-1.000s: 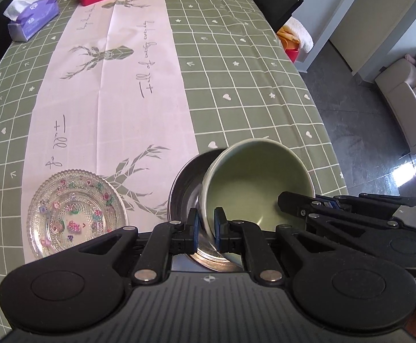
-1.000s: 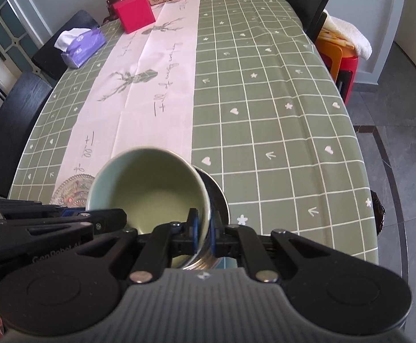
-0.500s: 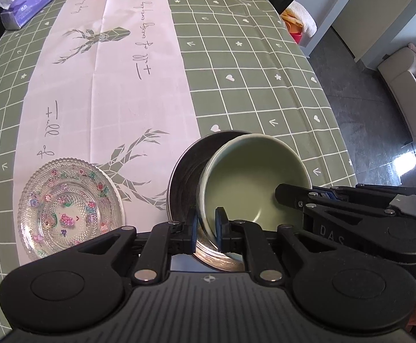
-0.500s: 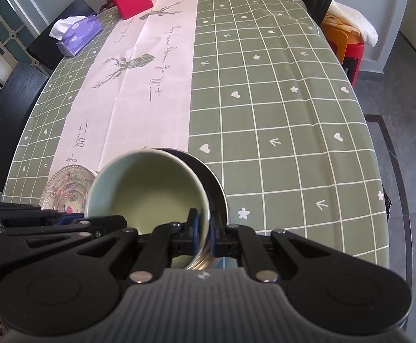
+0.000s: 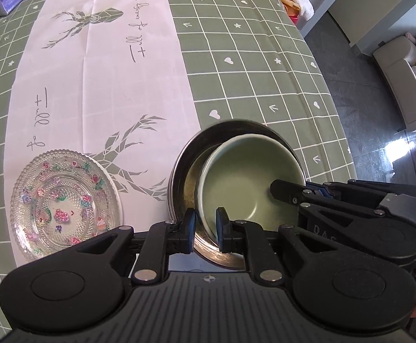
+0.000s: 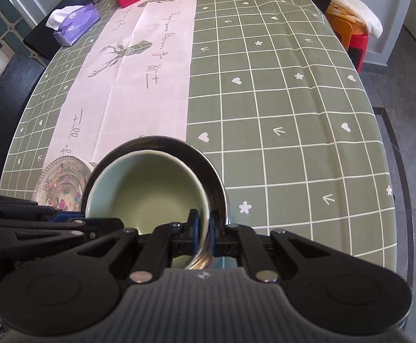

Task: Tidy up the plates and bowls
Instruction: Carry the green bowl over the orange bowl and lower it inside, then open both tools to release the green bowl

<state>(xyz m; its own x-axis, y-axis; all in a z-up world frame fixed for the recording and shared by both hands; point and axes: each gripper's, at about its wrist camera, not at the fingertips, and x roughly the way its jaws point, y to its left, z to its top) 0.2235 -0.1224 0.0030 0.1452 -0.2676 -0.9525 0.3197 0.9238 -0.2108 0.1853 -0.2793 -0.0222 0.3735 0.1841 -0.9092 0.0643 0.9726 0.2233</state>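
Pale green ceramic bowl point(image 5: 248, 180) sits tilted inside a shallow round stainless-steel bowl point(image 5: 185, 171), which stands on the surface near its close edge, partly on the pink deer-print runner point(image 5: 93, 85) and partly on the green checked tablecloth point(image 5: 251, 71). Green bowl leans toward the steel bowl's right-hand side in the left wrist view; whether its base is fully down cannot be told.

Left gripper point(image 5: 205, 225): jaws narrow, straddling the green bowl's near rim. A sliver of gap shows beside the wall, so contact looks loose at best.

Right gripper point(image 6: 203, 224): jaws closed tight on the opposite rim of the green bowl, one pad inside, one outside between it and the steel wall.

Clear patterned glass plate point(image 5: 65, 203) with coloured fruit motifs lies flat on the runner just left of the steel bowl, apart from it.

Handling, as judged: the ceramic is stiff, fairly heavy, glazed and slick, and would chip if dropped against steel. A rim pinch is the only hold available; two opposed points keep it level. The steel bowl is light and may skate on the cloth if nudged. The glass plate is brittle and low; its beaded edge offers grip, but getting a jaw under it will be awkward.
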